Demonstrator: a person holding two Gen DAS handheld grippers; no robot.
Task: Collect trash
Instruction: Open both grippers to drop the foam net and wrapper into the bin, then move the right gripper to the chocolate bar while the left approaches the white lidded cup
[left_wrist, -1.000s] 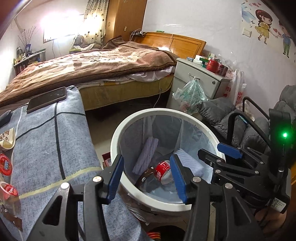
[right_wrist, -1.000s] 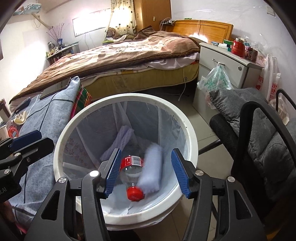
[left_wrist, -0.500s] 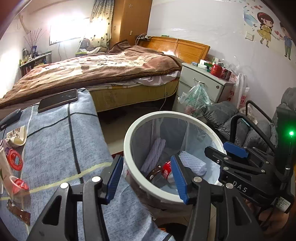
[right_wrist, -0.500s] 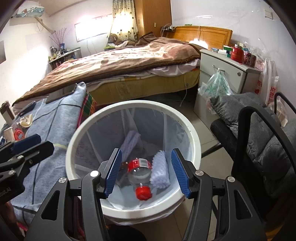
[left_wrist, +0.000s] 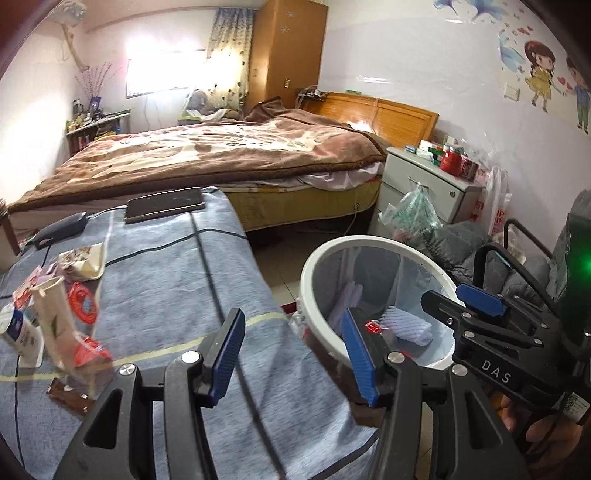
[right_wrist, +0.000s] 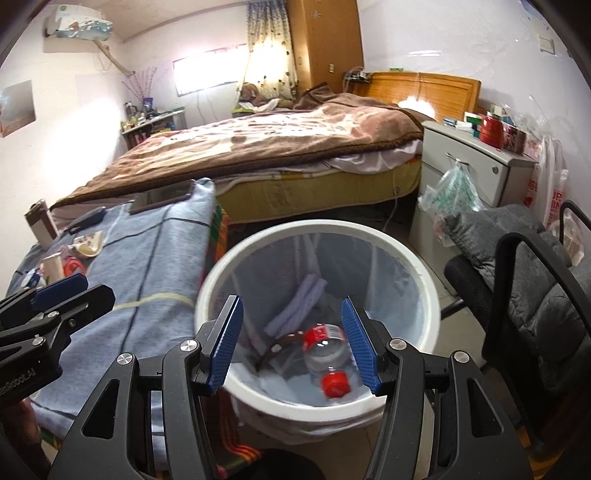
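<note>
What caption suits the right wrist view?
Open right gripper above white bin holding a plastic bottle.

Left wrist view: looks forward and downward along its own jaws, close over the grey-blue cloth worktop (left_wrist: 166, 288), the white bin (left_wrist: 317, 266) to its right. Right wrist view: same forward-down tilt, sits close above the bin (right_wrist: 428, 288), worktop (right_wrist: 155, 266) at its left. Both face the bed (left_wrist: 221, 155) and far window wall. Shared: bin, worktop, bed (right_wrist: 277, 140), nightstand (left_wrist: 424, 181) (right_wrist: 476, 166). Each view catches the other gripper at its edge.
</note>
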